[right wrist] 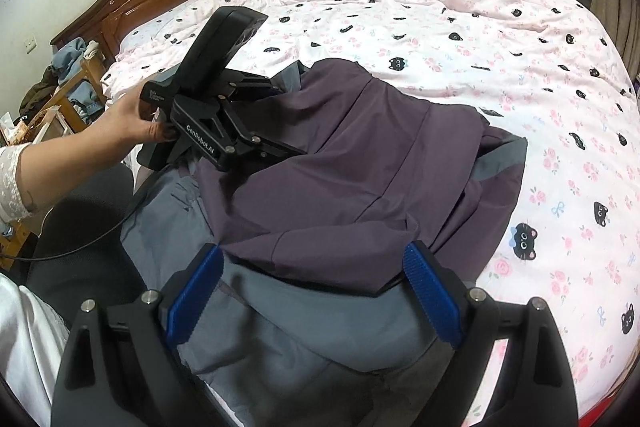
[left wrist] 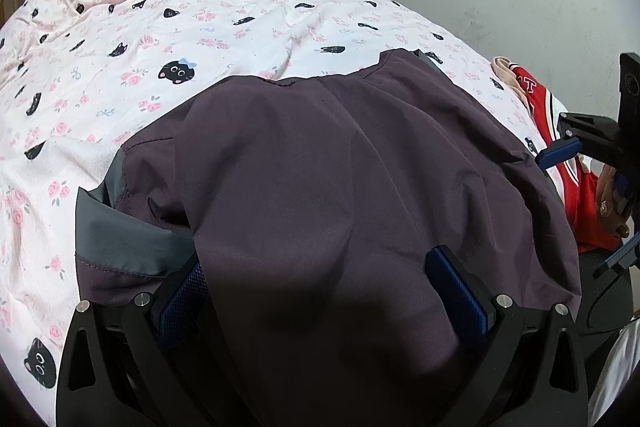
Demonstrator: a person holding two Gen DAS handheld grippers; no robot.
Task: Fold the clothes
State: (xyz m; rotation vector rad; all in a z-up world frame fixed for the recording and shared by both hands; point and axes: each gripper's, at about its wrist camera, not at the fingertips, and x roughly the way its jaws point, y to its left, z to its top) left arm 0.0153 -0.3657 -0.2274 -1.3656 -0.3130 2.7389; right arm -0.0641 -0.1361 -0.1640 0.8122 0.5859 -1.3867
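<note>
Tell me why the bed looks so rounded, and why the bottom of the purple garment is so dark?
Left wrist view: the fisheye lens bows the bedspread into a dome within a black circular border; the purple garment falls into soft shadow near the fingers. Right wrist view: the same curving, even indoor light, no glare, and the near fingers look oversized.

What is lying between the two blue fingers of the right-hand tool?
In the right wrist view, the purple and grey jacket fills the gap between the right gripper's open fingers, mostly its grey part.
</note>
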